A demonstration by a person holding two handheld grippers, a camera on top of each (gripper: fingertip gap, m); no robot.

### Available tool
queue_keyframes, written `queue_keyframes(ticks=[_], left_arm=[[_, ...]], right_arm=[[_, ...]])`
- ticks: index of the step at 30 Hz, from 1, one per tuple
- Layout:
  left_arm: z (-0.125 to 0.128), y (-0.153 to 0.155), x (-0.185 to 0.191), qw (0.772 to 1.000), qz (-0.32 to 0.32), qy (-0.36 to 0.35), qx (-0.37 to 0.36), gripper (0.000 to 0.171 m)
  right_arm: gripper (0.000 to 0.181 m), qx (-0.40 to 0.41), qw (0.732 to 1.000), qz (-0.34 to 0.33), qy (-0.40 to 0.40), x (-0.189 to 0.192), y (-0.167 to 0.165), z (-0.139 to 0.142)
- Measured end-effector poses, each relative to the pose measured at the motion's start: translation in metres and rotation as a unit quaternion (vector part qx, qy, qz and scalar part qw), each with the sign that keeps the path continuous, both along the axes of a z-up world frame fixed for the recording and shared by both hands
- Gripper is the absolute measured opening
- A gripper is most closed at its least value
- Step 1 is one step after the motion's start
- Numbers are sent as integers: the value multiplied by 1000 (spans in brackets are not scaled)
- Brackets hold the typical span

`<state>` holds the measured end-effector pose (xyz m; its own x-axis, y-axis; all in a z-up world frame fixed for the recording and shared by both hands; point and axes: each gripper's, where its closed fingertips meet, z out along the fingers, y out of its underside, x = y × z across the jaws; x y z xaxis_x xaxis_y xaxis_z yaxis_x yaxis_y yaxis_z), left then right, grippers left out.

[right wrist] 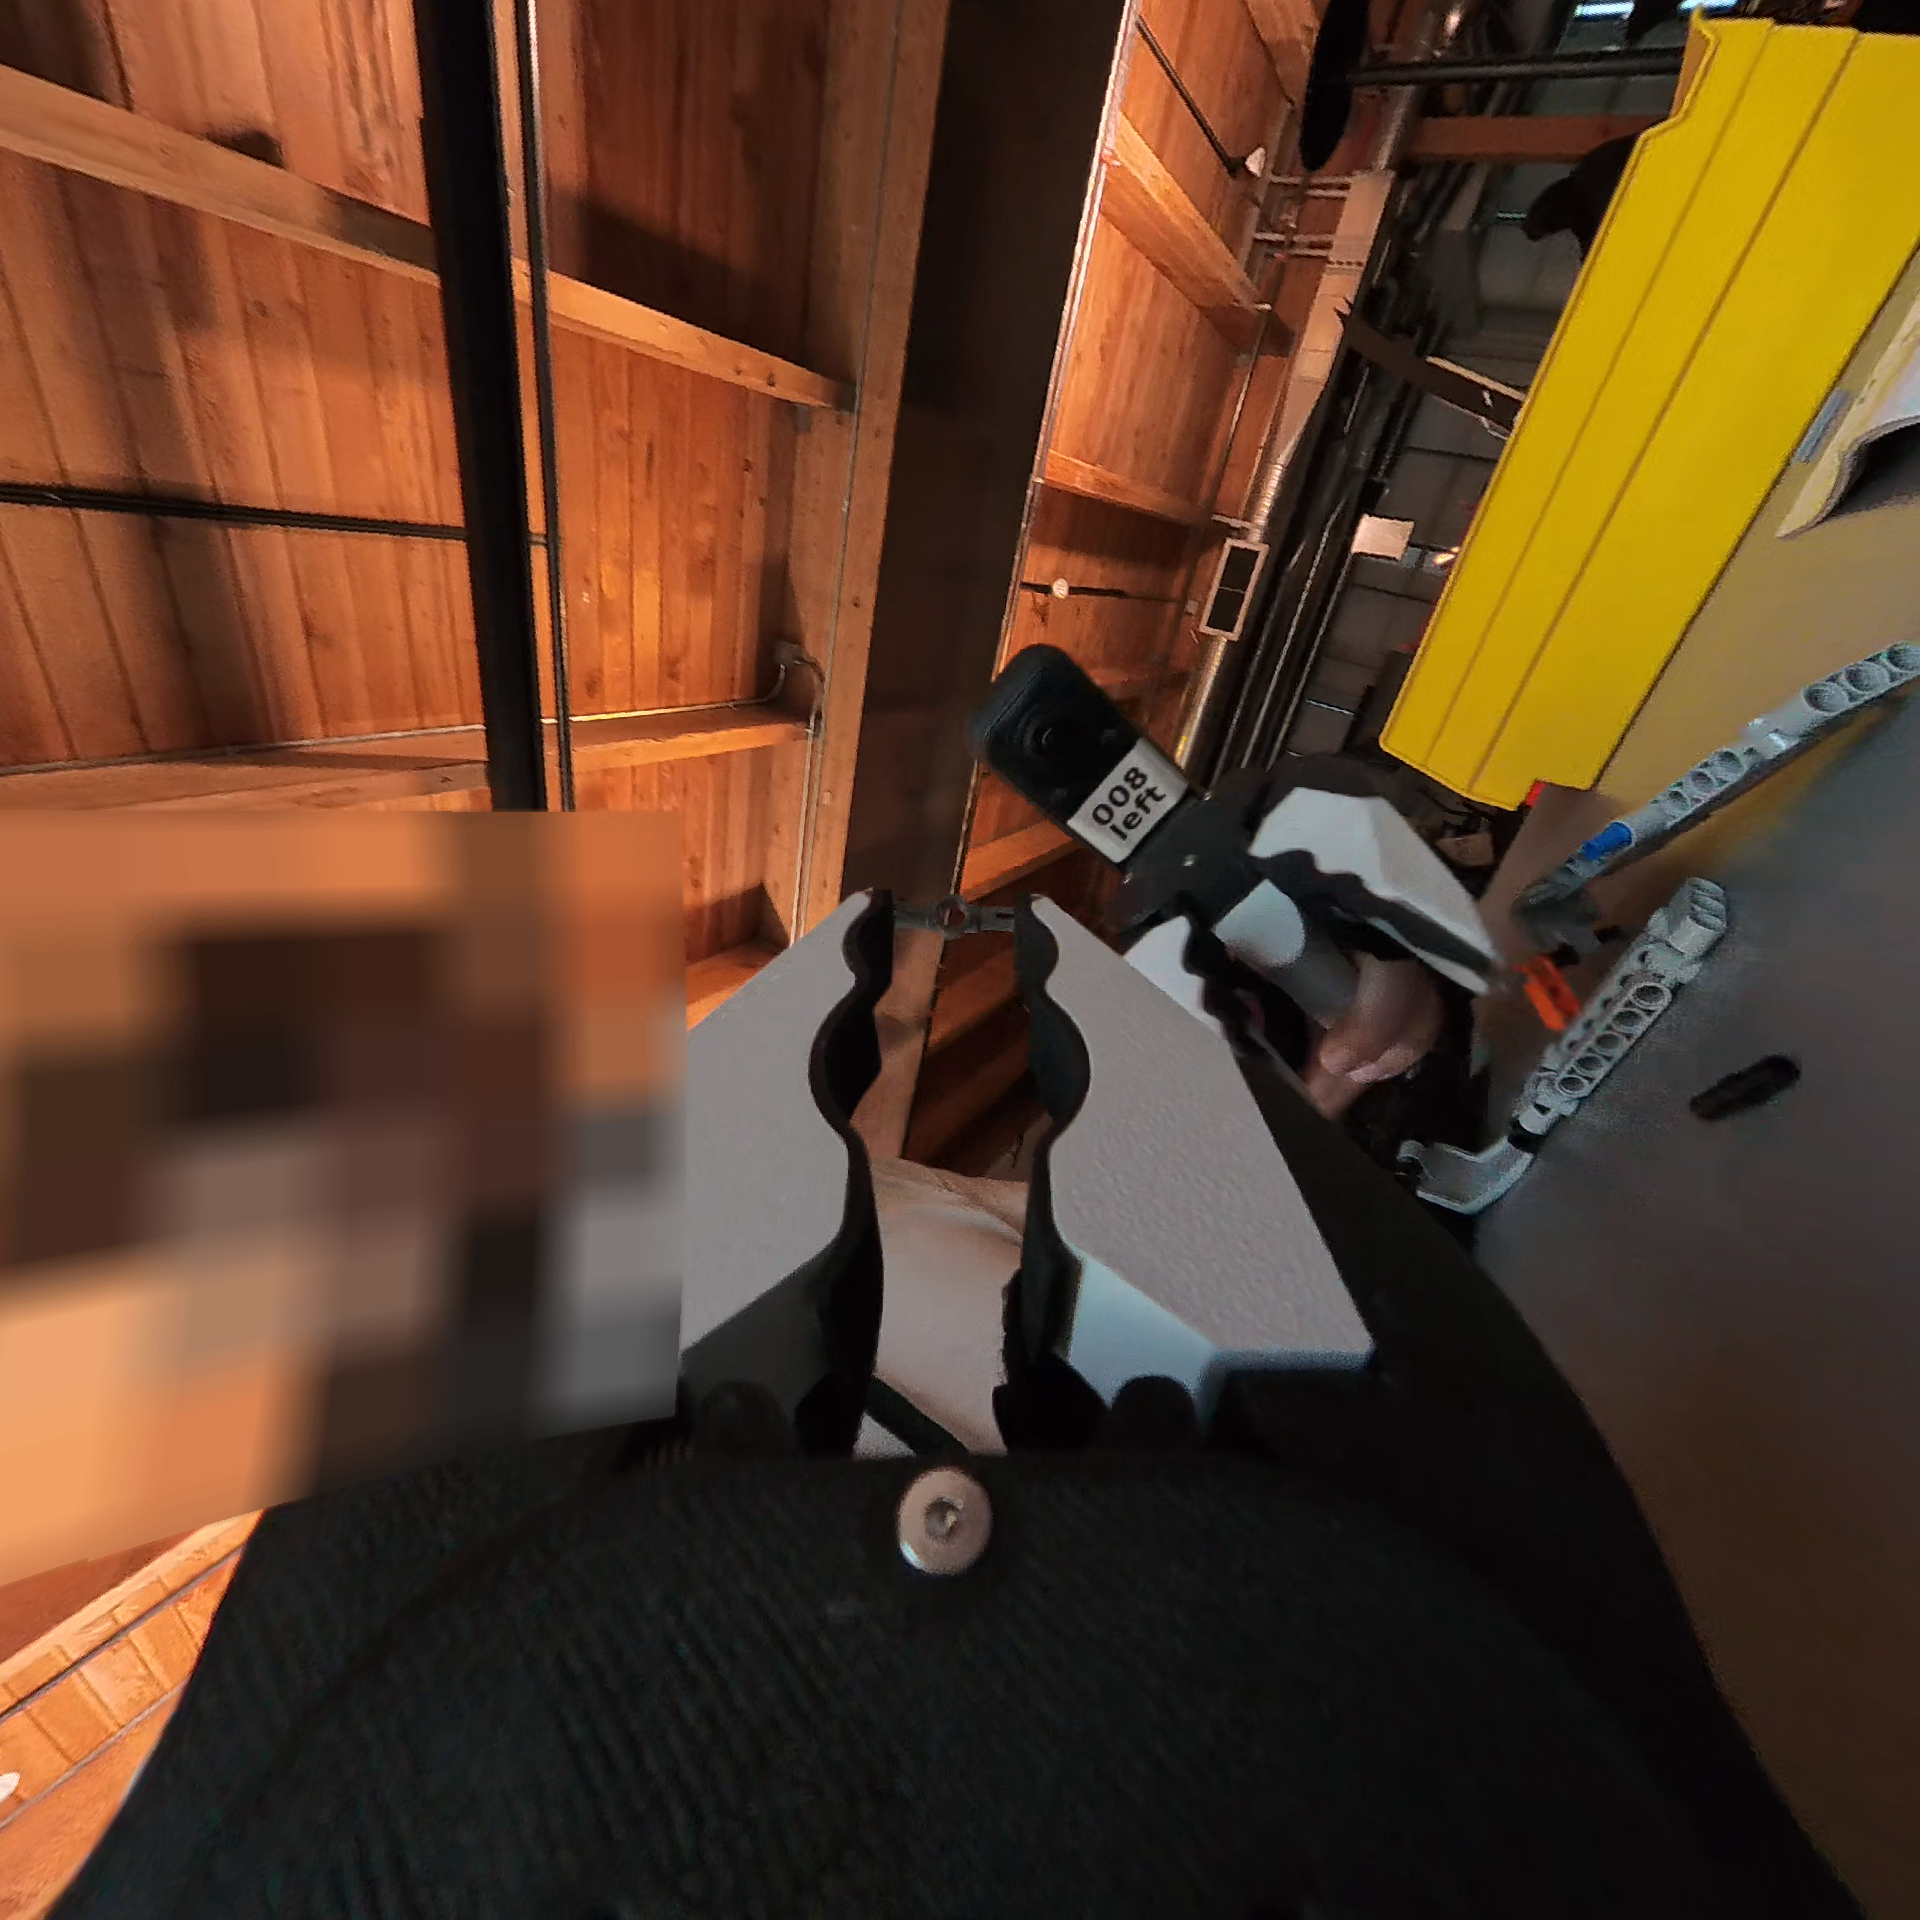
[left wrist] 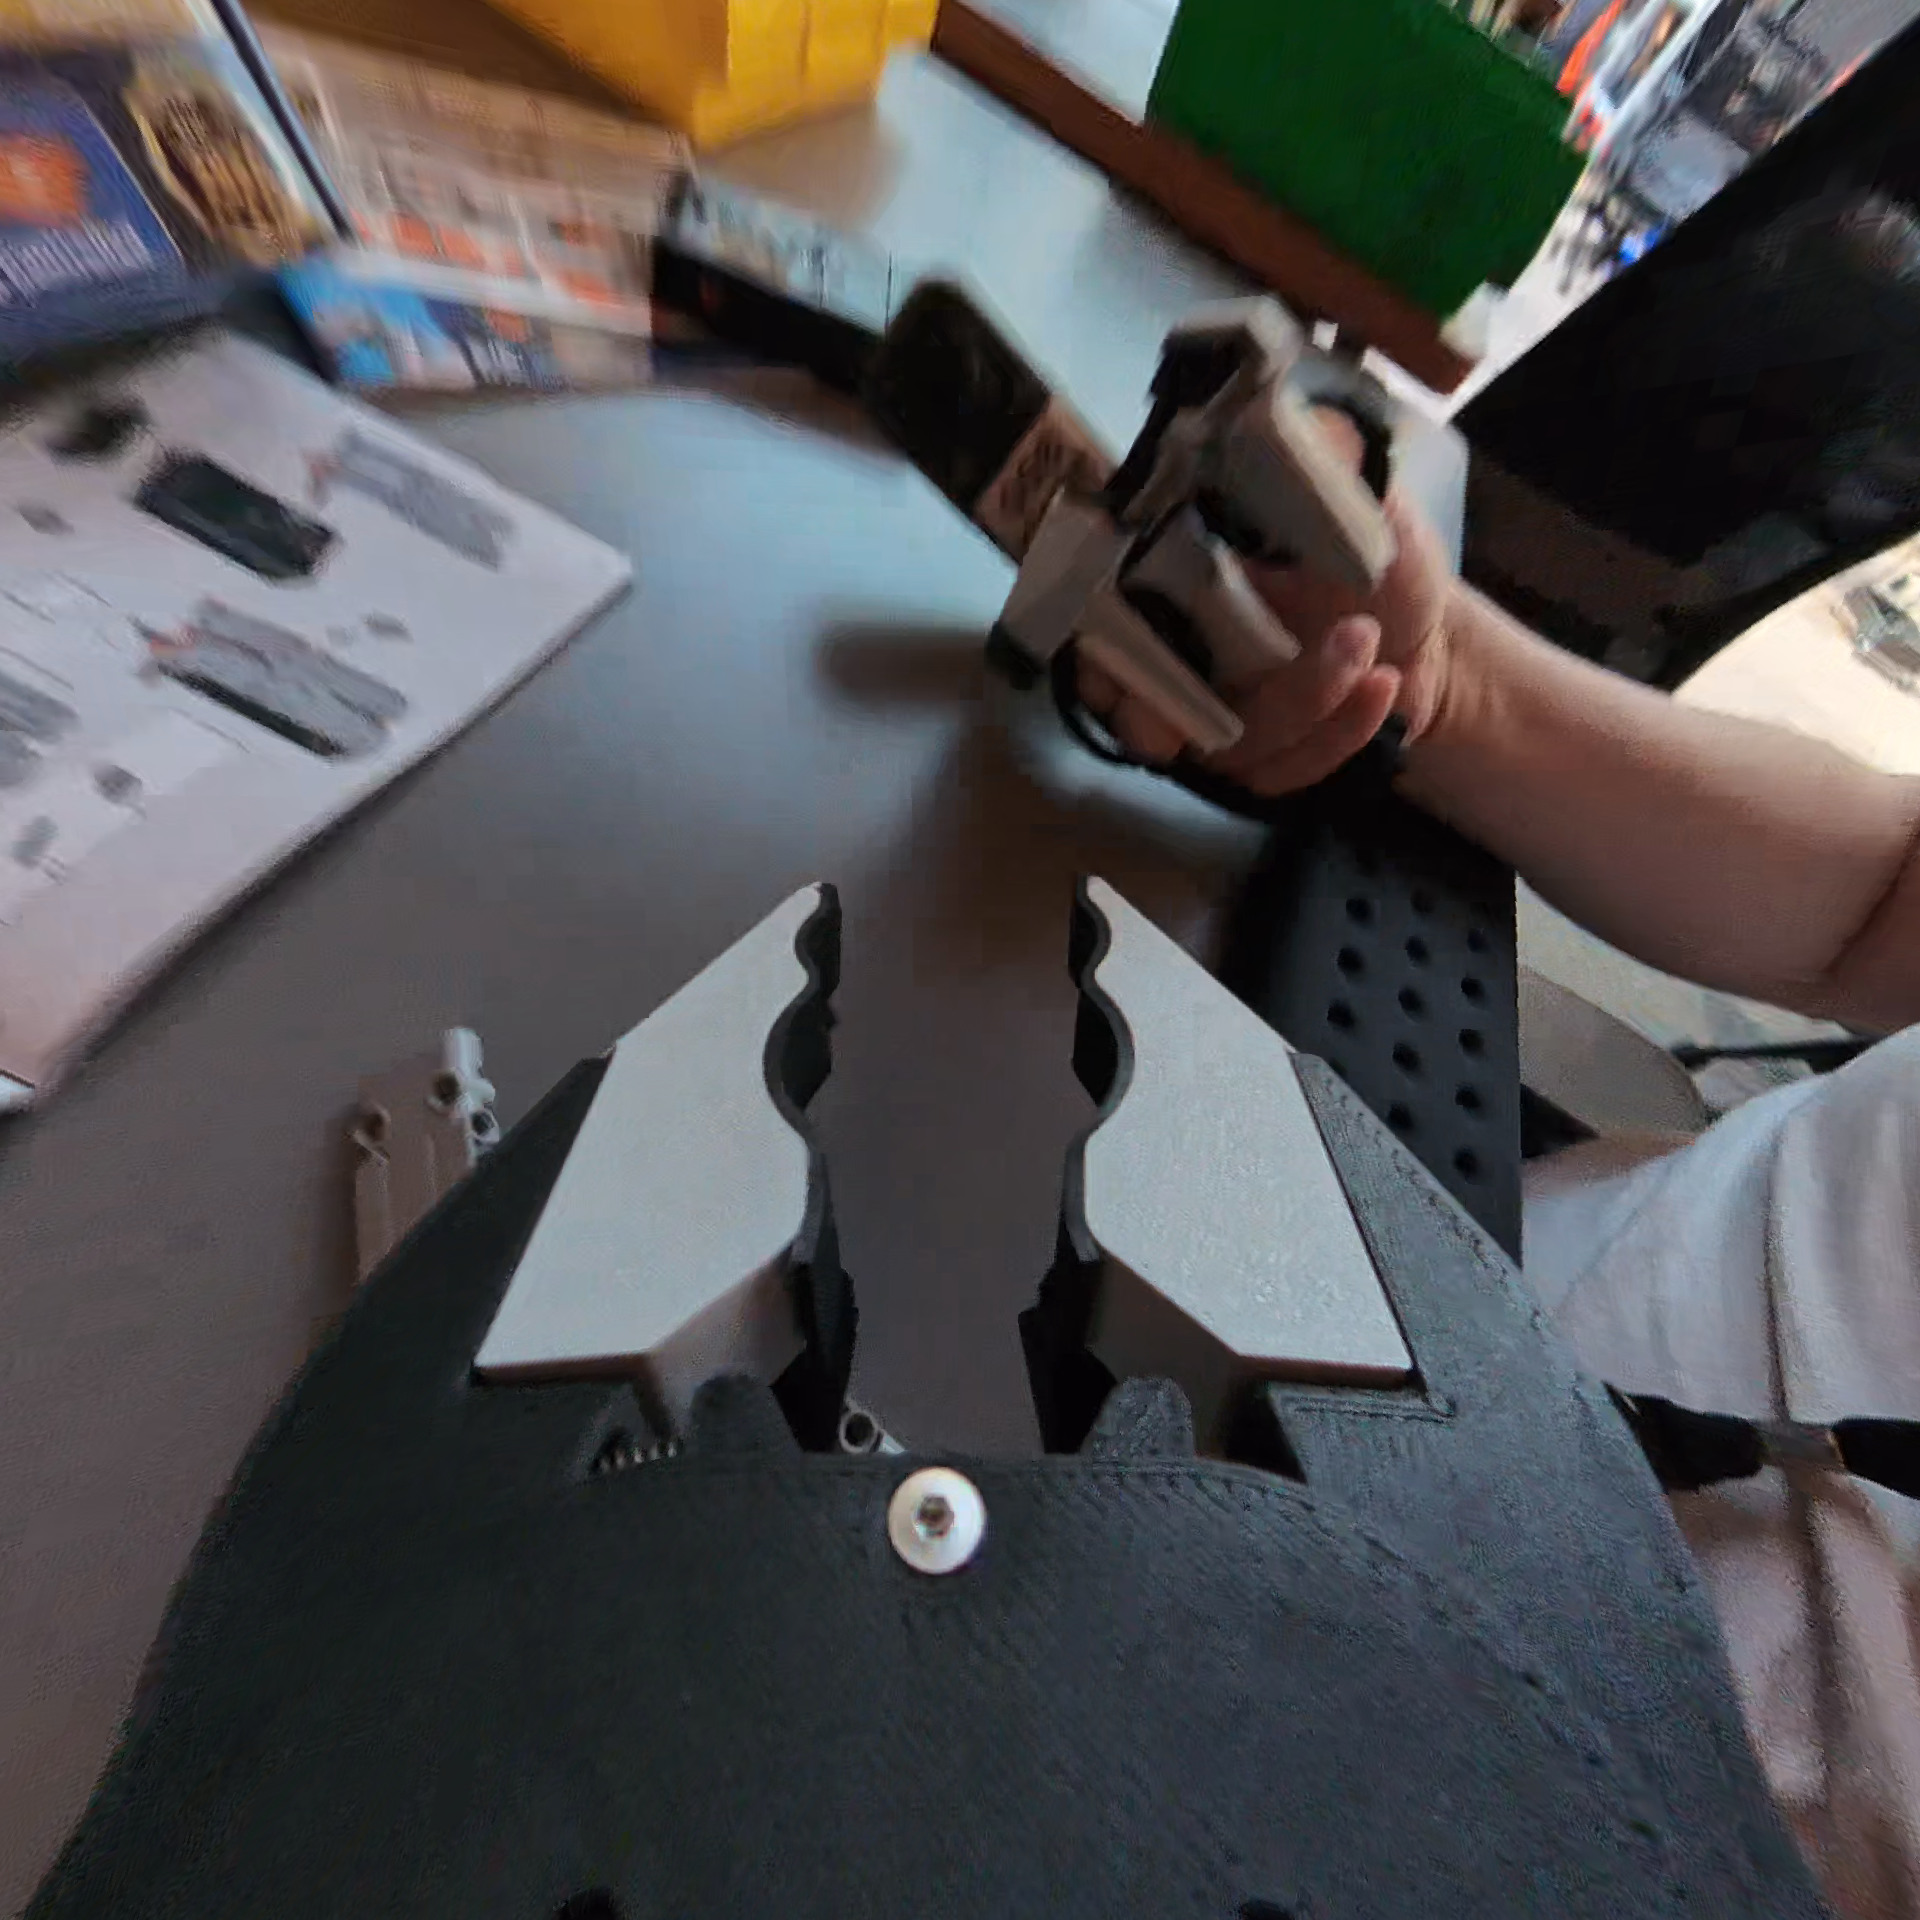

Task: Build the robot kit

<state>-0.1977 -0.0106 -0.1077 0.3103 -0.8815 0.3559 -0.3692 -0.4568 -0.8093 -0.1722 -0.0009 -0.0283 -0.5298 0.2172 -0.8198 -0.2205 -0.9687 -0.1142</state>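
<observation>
My left gripper (left wrist: 956,914) is open and empty, hovering over the dark table (left wrist: 727,644). A small grey beam piece (left wrist: 426,1122) lies on the table just left of it. My right gripper (right wrist: 956,914) is tilted up toward a wooden ceiling and is shut on a thin grey connector pin (right wrist: 954,916) held across its fingertips. In the left wrist view a hand holds the right gripper (left wrist: 1288,634), blurred, above the table at the right. In the right wrist view the left gripper (right wrist: 1455,956) shows to the right, near the table edge.
An open instruction booklet (left wrist: 208,644) lies at the left, with printed boxes (left wrist: 447,312) behind it. A yellow bin (right wrist: 1662,416) and a green block (left wrist: 1351,135) stand at the back. Grey holed beams (right wrist: 1600,1029) lie on the table. A black perforated chair back (left wrist: 1403,1018) is at the right. Across from one pair of fingers to the other is roughly 8 cm.
</observation>
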Motion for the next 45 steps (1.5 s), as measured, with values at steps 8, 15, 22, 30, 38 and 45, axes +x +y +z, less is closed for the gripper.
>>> queue_keyframes(ticks=[8, 15, 22, 30, 38, 45], left_arm=[[70, -5, 2, 985, -16, -85, 147, 31], [77, -6, 16, 972, -20, -70, 224, 25], [71, -5, 21, 965, -25, -51, 257, 7], [62, 2, 17, 957, -12, -6, 289, 8], [57, 7, 16, 957, 7, 6, 291, 9], [59, 5, 14, 956, 14, -8, 293, 11]], right_arm=[[21, -19, 1000, 16, 17, -4, -2, -1], [21, -10, 1000, 13, 7, -11, -4, -1], [21, -8, 1000, 21, -11, -21, -7, -5], [21, -8, 1000, 5, -9, -19, -3, -4], [21, -18, 1000, -6, -22, -19, 1, -9], [21, -22, 999, -5, -27, -21, 1, -11]])
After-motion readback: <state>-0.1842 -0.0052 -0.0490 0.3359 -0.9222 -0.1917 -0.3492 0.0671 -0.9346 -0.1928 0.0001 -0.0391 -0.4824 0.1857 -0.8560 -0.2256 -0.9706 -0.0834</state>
